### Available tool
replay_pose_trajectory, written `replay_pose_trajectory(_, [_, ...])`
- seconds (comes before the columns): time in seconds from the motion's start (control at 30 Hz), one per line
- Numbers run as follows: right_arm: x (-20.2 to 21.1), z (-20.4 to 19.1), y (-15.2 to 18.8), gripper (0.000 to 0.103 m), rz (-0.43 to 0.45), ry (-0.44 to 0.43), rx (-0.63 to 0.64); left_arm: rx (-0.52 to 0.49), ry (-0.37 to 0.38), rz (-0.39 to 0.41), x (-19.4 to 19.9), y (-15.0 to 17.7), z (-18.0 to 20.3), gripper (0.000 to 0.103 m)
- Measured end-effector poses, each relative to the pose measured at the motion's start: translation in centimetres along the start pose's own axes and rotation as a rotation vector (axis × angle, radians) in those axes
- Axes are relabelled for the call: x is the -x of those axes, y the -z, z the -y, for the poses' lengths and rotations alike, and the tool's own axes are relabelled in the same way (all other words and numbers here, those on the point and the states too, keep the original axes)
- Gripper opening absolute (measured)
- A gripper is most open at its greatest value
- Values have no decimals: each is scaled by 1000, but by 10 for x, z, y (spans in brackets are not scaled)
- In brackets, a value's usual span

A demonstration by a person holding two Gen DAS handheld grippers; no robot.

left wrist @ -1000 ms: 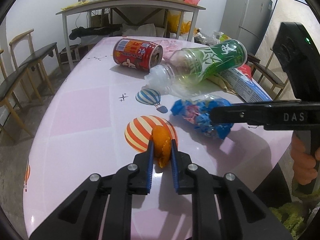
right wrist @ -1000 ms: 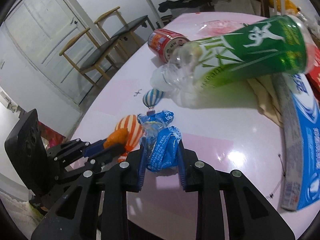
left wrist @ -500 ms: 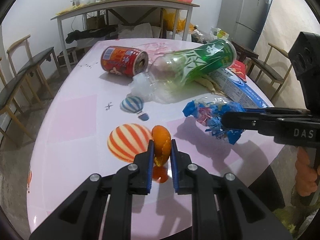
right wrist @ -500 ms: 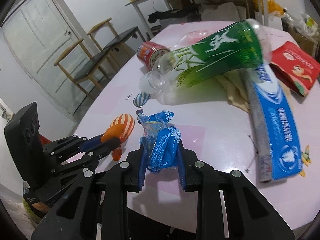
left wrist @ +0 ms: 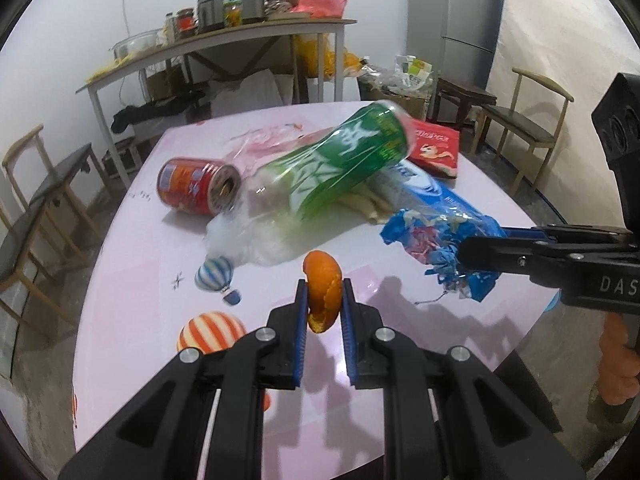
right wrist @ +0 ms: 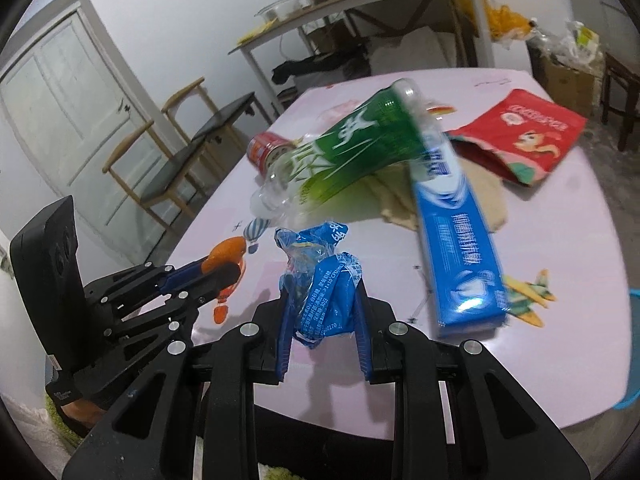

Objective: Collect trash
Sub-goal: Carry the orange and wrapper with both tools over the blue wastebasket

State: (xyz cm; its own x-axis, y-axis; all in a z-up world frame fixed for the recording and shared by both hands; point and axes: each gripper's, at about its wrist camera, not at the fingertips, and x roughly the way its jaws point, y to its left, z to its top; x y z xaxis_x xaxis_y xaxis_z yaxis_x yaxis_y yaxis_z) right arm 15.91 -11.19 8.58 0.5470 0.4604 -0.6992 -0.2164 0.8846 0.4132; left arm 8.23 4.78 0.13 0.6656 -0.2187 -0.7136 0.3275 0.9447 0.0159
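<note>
Orange peel (left wrist: 322, 293), curled, is clenched between the blue pads of the left gripper (left wrist: 323, 312) and held clear above the pink table (left wrist: 132, 264) in the left wrist view. Beyond it lie a red can (left wrist: 198, 186) on its side, a green-labelled plastic bottle (left wrist: 320, 184) resting partly over a blue toothpaste box (left wrist: 432, 196), and a red snack packet (left wrist: 435, 149). From the right edge the right gripper (left wrist: 466, 254) reaches in, pinching a crumpled blue wrapper (left wrist: 440, 240). Right wrist view: that wrapper (right wrist: 324, 292) sits squeezed between the right gripper's (right wrist: 322, 312) pads, off the tabletop. Bottle (right wrist: 352, 152), toothpaste box (right wrist: 456, 248) and snack packet (right wrist: 524, 136) lie ahead on the table (right wrist: 568, 240); the left gripper (right wrist: 224, 266) with its peel (right wrist: 224, 253) shows at lower left.
</note>
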Motion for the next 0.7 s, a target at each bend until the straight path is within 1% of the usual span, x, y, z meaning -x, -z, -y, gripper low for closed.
replay_pose_trajectory(0.23, [28,21,5,25,56,26,-40,-51,15,30,6,-13,24,15])
replay_pose_trajectory(0.37, [44,36,8,25,91,42,-72,-86,26,46,8,-22,44,15])
replay_pose_trajectory(0.47, [59,50,13,25,123,55,-99,-115,48,55,8,-30,60,15])
replay_pose_trajectory(0.57, [85,73,16,25,181,99,-143,-143,95,71,10,-42,77,15])
replay_pose_trajectory(0.67, [124,106,23,25,265,180,-220,-184,175,90,7,-62,102,15])
replay_pose_trajectory(0.7, [144,124,29,25,305,227,-264,-201,211,93,5,-71,113,15])
